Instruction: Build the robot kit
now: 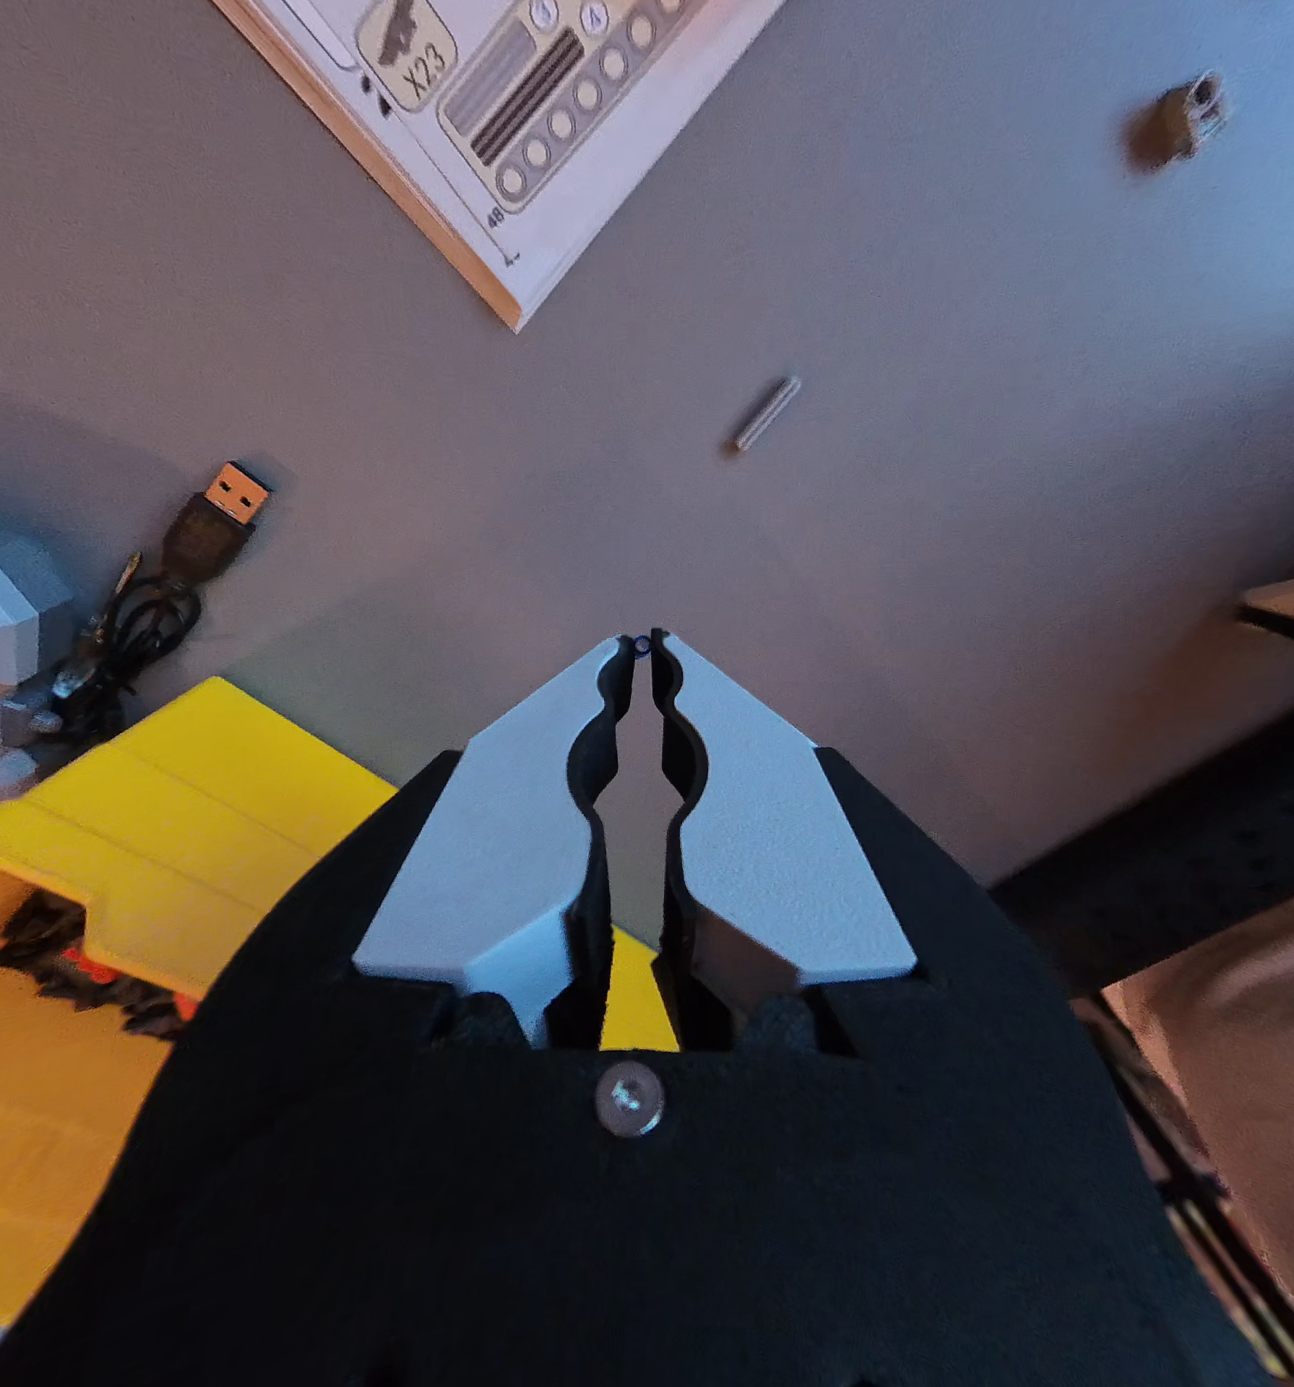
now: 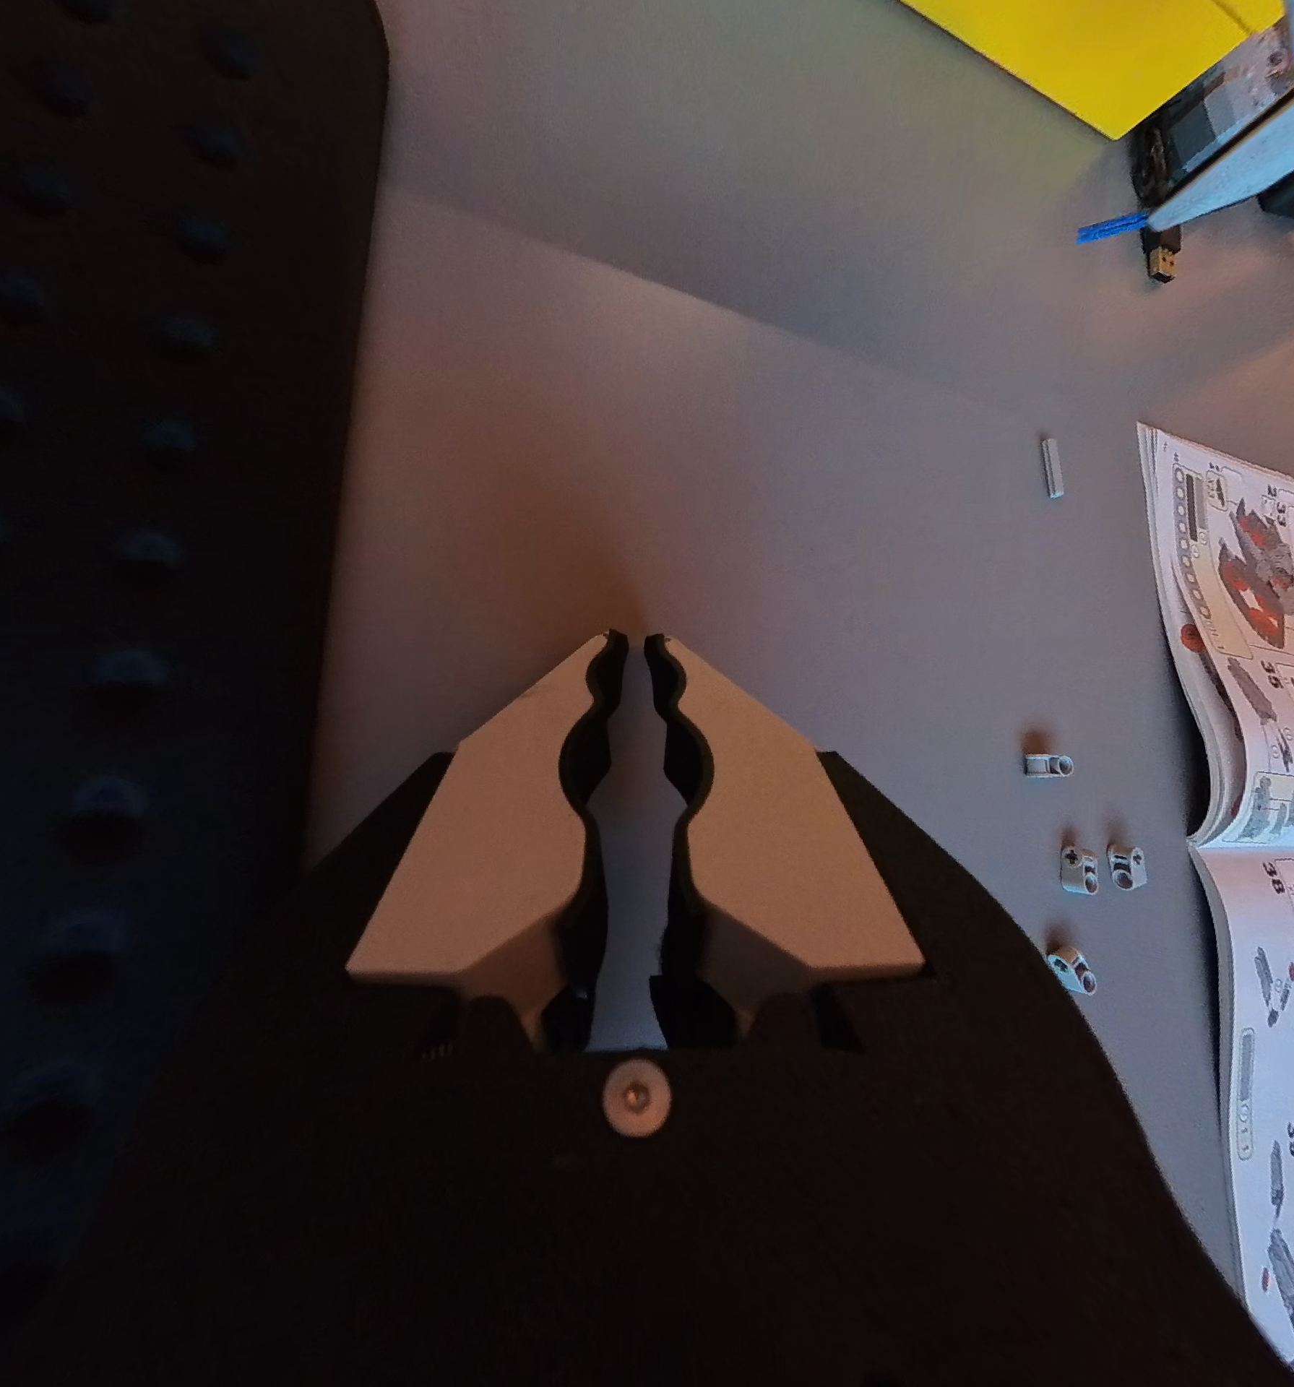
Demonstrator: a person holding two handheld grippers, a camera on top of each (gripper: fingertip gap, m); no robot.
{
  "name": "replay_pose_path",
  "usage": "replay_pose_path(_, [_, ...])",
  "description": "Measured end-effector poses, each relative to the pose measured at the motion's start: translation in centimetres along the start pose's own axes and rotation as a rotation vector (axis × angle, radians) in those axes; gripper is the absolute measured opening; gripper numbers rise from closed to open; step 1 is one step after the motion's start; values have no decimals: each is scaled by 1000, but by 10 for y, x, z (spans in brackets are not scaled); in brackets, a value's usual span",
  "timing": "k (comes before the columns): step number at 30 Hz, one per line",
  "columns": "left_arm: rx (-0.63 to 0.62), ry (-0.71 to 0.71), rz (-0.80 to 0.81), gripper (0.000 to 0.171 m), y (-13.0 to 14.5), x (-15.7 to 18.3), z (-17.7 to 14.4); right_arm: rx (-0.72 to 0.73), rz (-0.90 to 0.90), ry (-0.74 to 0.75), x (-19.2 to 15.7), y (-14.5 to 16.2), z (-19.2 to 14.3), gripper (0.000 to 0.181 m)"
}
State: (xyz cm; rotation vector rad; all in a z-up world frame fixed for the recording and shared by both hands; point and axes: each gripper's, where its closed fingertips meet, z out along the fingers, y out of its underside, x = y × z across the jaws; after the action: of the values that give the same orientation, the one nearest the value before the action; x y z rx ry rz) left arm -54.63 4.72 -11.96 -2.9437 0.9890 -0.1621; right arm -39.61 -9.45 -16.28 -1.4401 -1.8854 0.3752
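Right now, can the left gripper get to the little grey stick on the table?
Probably yes. The grey stick lies alone on the bare table, ahead of the left gripper with nothing between. But its jaws already pinch a tiny blue ring, so they aren't free.

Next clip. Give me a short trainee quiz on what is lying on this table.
1. True or false: the USB plug rests on top of the yellow box.
2. What lies open at the right edge of the right wrist view? A) an instruction booklet B) a laptop C) a tray of screws
3. Fill in: leaving out the grey rod, ___ small grey connector pieces lie on the table beside the booklet.

Key: 1 false, it lies on the table beside the box; 2 A; 3 four.
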Motion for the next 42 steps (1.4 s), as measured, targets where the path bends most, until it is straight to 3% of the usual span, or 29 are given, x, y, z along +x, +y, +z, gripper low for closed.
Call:
replay_pose_path(10, [-210, -152, 153, 2, -3, -11, 23, 7, 31, -11, 4, 0, -1, 7])
replay_pose_path(16, [-261, -107, 164, 2, -3, -8, 38, 13, 45, -20, -2, -1, -4, 8])
replay_pose_path(21, [-238, -74, 155, 2, -3, -10, 47, 11, 63, -22, -7, -2, -9, 8])
replay_pose_path(25, [-149, -49, 147, 3, -10, -8, 47, 12, 65, -22, -9, -2, -11, 8])
replay_pose_path(28, [-90, -60, 152, 12, -11, -8, 46, 15, 71, -25, -11, -2, -12, 7])
replay_pose_path(32, [40, -125, 96, 20, -14, -20, 21, 17, 76, -27, -13, -1, -11, 8])
replay_pose_path(36, [274, -127, -24, 19, -13, -29, -33, 15, 74, -26, -12, -1, -12, 8])
replay_pose_path(39, [384, -211, -141, 22, 20, -57, -80, 12, 70, -22, -12, -1, -12, 8])
replay_pose_path(42, [406, -216, -292, 22, 75, -79, -105, 4, 51, -12, -11, 0, -12, 7])
